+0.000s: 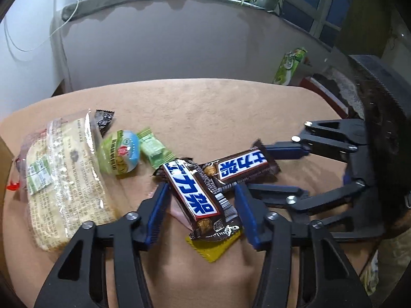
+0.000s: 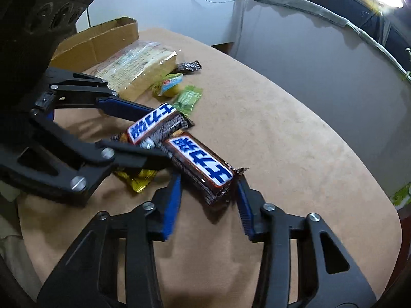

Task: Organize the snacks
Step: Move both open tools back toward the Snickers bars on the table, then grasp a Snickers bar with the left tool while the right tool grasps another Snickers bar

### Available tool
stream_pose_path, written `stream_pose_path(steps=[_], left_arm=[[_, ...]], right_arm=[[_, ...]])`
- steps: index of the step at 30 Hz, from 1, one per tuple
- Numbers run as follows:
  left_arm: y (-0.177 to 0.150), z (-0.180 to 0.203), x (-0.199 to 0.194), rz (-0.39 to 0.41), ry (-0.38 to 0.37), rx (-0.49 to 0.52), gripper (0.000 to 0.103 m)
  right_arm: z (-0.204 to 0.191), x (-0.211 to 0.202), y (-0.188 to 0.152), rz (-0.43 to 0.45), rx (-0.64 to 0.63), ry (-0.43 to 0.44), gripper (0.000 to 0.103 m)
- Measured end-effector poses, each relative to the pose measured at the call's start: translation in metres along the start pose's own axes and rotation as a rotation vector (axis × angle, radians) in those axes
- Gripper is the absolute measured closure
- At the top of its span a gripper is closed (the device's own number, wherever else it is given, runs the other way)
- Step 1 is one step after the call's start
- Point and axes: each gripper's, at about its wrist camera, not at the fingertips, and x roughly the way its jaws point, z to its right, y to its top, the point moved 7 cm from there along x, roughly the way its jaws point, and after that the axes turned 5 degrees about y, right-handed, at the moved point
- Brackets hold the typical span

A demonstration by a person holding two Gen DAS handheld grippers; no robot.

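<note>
Far left on the tan bench (image 1: 205, 102), near its left edge, lies the big clear noodle pack (image 1: 64, 179), with a cardboard box (image 2: 102, 41) just beyond that edge. Next along come a small dark sachet (image 1: 104, 120), a round green cup (image 1: 120, 155) and a green candy wrapper (image 1: 154, 151), all huddled together. Now the middle of the bench: two chocolate bars crossing at their ends. The left gripper (image 1: 203, 205) straddles the first chocolate bar (image 1: 195, 192), whose long axis runs along the fingers toward the far edge; the jaws look pressed on its sides, over a yellow wrapper (image 1: 213, 249). To the right, the right gripper (image 2: 209, 200) has its jaws clamped on the near end of the second chocolate bar (image 2: 203, 164), whose length slants away toward the first bar.
</note>
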Motion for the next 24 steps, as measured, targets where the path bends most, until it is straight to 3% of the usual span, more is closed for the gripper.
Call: stream_pose_path(steps=[1, 3, 6, 13, 14, 16, 17, 18, 23, 24], left_arm=[[0.0, 0.0, 0.0, -0.001, 0.007, 0.005, 0.055], [0.001, -0.002, 0.002, 0.0, 0.026, 0.013, 0.064], [0.001, -0.006, 0.0, 0.005, 0.02, 0.008, 0.072], [-0.008, -0.017, -0.016, 0.025, 0.001, -0.004, 0.074], [-0.009, -0.018, -0.018, 0.029, -0.001, -0.009, 0.074], [-0.013, -0.021, -0.025, 0.04, -0.011, -0.021, 0.074], [-0.015, -0.023, -0.027, 0.042, -0.014, -0.026, 0.074], [-0.017, -0.026, -0.029, 0.043, -0.021, -0.031, 0.074], [-0.02, -0.026, -0.037, 0.052, -0.038, -0.042, 0.074], [-0.021, -0.026, -0.04, 0.057, -0.043, -0.042, 0.074]], right_arm=[[0.0, 0.0, 0.0, -0.002, 0.01, -0.003, 0.069], [-0.002, -0.004, -0.004, 0.001, 0.036, -0.011, 0.087], [-0.006, -0.01, -0.012, 0.007, 0.074, -0.018, 0.093], [-0.018, -0.026, -0.027, 0.009, 0.082, -0.015, 0.094], [-0.014, -0.027, -0.028, 0.008, 0.082, -0.024, 0.092], [-0.01, -0.027, -0.025, 0.021, 0.059, -0.054, 0.069], [-0.009, -0.028, -0.022, 0.042, 0.036, -0.074, 0.047], [-0.009, -0.026, -0.017, 0.058, 0.019, -0.075, 0.04], [-0.008, -0.001, 0.001, 0.017, -0.013, -0.046, 0.04], [-0.008, 0.003, 0.004, 0.01, -0.003, -0.021, 0.046]])
